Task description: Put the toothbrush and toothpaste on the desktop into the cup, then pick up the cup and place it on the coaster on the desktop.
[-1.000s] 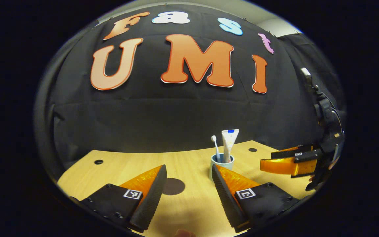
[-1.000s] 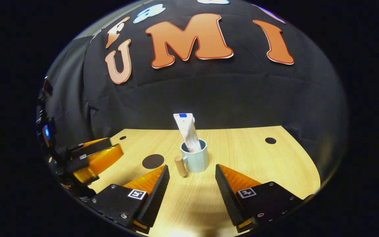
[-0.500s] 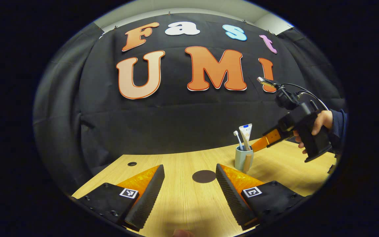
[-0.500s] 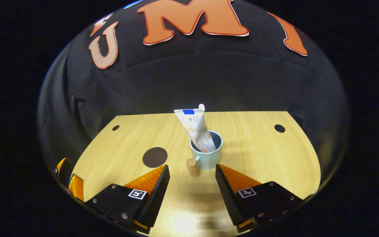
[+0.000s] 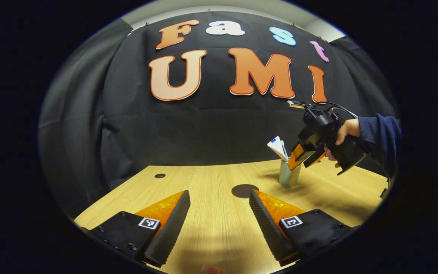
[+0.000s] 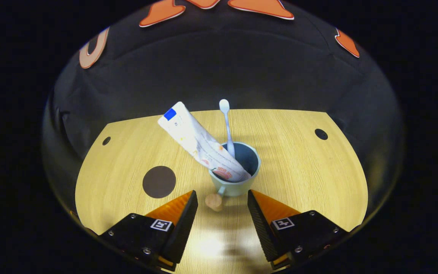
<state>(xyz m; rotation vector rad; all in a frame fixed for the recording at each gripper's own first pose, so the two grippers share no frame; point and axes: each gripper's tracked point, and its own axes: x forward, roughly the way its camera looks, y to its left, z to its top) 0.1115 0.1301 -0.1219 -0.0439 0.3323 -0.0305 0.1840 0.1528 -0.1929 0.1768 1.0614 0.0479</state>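
The cup (image 6: pixel 236 179), with toothpaste (image 6: pixel 200 146) and toothbrush (image 6: pixel 227 127) inside, stands right of the coaster (image 6: pixel 159 182); the right gripper (image 6: pixel 222 213) hangs released above its handle (image 6: pixel 214 201) — a careless grasp may tip it.

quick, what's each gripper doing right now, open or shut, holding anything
Left gripper: open, holding nothing.
Right gripper: open, holding nothing, above the cup.

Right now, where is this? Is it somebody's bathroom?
Probably not a bathroom. It looks like a recording booth: a black cloth wall hangs behind a bare wooden desktop, and a hand aims a gripper at a cup holding toothpaste and a toothbrush.
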